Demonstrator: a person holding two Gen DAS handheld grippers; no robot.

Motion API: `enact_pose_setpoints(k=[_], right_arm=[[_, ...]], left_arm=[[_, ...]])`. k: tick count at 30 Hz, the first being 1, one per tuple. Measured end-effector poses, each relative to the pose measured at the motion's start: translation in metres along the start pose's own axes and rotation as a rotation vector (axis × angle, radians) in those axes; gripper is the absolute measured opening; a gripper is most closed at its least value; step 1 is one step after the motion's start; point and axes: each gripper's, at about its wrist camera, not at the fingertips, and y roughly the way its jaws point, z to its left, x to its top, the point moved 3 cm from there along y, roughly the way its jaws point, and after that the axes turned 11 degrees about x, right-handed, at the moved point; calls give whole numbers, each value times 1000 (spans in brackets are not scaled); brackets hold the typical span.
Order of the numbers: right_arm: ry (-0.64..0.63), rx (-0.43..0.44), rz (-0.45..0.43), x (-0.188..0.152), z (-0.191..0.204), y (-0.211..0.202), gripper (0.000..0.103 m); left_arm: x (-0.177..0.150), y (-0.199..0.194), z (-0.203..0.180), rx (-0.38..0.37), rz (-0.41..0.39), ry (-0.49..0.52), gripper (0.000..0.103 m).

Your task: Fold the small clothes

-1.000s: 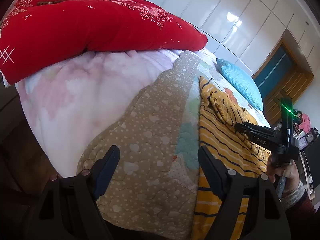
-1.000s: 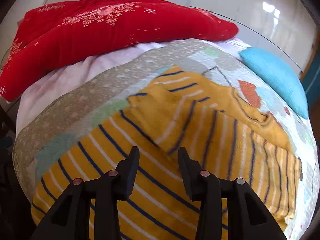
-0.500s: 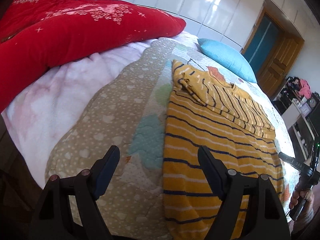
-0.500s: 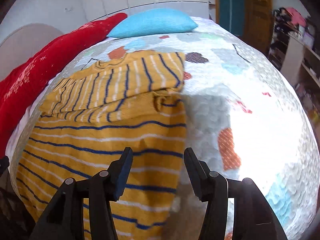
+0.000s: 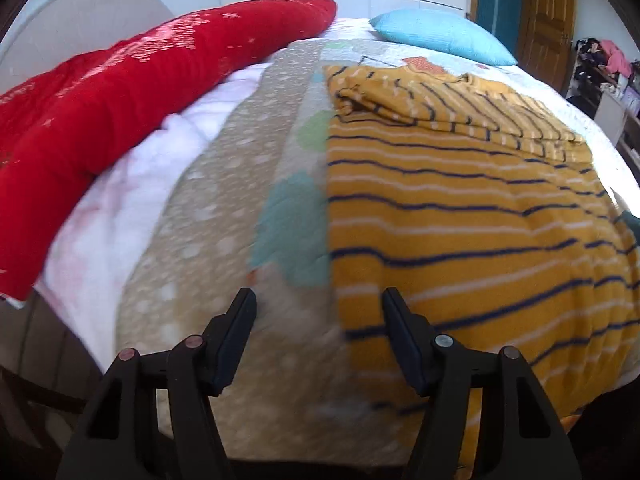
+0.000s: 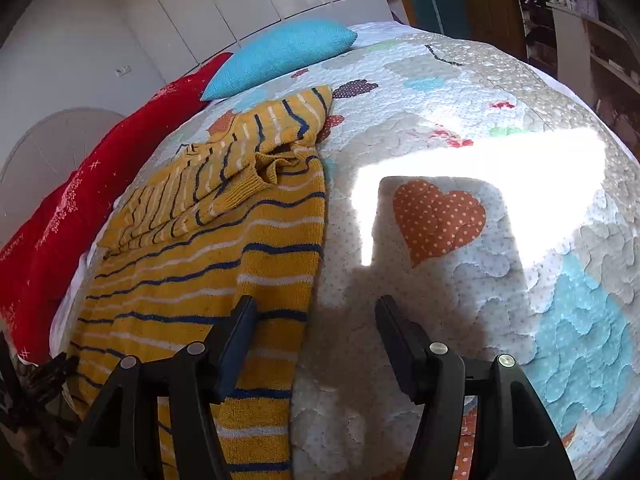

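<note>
A mustard yellow sweater with navy and white stripes (image 5: 460,216) lies flat on the patchwork quilt, its sleeves folded across the top. It also shows in the right wrist view (image 6: 208,264). My left gripper (image 5: 318,320) is open and empty, low over the sweater's left bottom edge near the bed's front. My right gripper (image 6: 314,328) is open and empty, over the sweater's right bottom edge, its left finger (image 6: 236,340) above the fabric.
The quilt (image 6: 460,152) covers the bed. A red quilted blanket (image 5: 120,92) lies along the left side, over a pink sheet (image 5: 132,184). A blue pillow (image 5: 440,36) sits at the far end. A wooden door (image 5: 544,12) and shelves (image 6: 580,36) stand beyond.
Both grippers have swung outward to opposite bottom corners of the sweater. The right gripper has opened wider. The right gripper has left the left wrist view.
</note>
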Motion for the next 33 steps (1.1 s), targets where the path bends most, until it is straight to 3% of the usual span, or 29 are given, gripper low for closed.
enact_pose_setpoints(k=[4, 7, 8, 14, 19, 23, 28, 30, 31, 32, 33], right_arm=[[38, 54, -39, -7, -5, -3, 71], [32, 80, -12, -7, -4, -3, 76], [34, 94, -1, -7, -4, -3, 77], [47, 187, 62, -22, 4, -15, 77], [32, 310, 124, -54, 21, -21, 77], [85, 443, 179, -74, 28, -19, 77], [161, 553, 227, -90, 31, -14, 77], [189, 591, 253, -99, 34, -9, 76], [202, 613, 278, -106, 37, -5, 75], [208, 625, 308, -114, 41, -1, 74], [204, 623, 331, -122, 45, 3, 73]], left_arm=[[-10, -4, 22, -9, 26, -58, 65], [-15, -10, 26, 125, 8, -25, 62], [-16, -10, 27, 122, 8, -28, 62], [-29, -22, 34, -178, 49, -197, 62], [-38, -14, -3, -426, 96, -217, 62], [-48, -4, -30, -547, 113, -246, 82], [-54, 1, -28, -677, 135, -363, 86], [-56, 2, -19, -748, 167, -428, 65], [-57, 1, -15, -773, 179, -449, 40], [-58, -1, -11, -783, 182, -455, 25], [-57, -3, -10, -779, 178, -451, 24]])
